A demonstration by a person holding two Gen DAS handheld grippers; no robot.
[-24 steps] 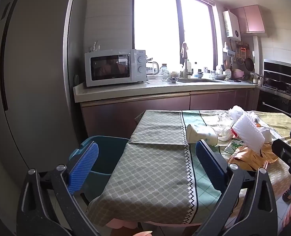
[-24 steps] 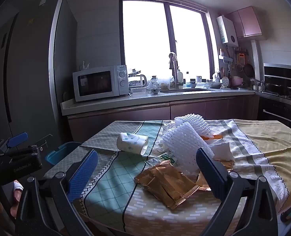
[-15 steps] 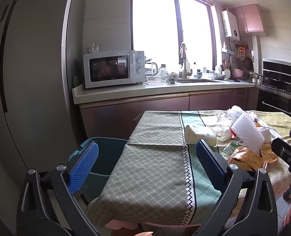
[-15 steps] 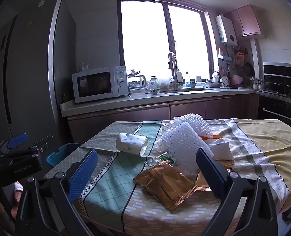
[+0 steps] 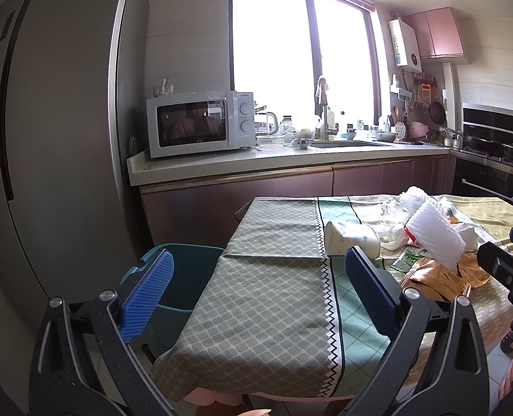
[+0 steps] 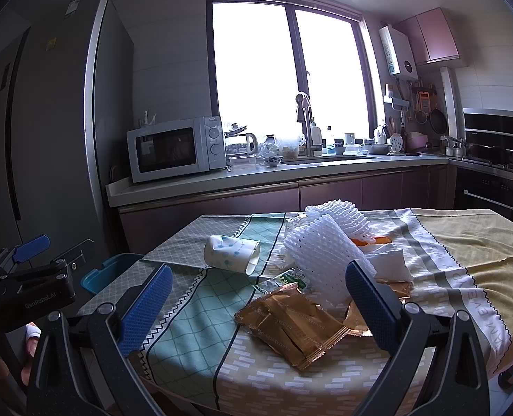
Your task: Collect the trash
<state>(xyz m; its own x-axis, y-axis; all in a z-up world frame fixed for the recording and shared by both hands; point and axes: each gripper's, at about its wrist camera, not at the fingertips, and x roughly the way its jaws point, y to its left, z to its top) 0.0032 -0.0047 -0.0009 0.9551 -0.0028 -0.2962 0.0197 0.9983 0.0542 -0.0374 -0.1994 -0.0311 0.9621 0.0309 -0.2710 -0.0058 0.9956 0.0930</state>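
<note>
While both the left gripper (image 5: 256, 284) and the right gripper (image 6: 256, 298) stand with jaws spread to their widest, neither holds or touches anything. They hover over a table (image 6: 464, 242) under patchwork cloths in a kitchen — microwave (image 6: 174, 149) and sink counter (image 6: 291, 173) beneath a bright window. Between the right jaws lie a gold wrapper (image 6: 291, 326) and white foam netting (image 6: 322, 256), a tipped paper cup (image 6: 230, 254) beyond — a teal bin (image 5: 187, 277) stands off the table's left edge.
</note>
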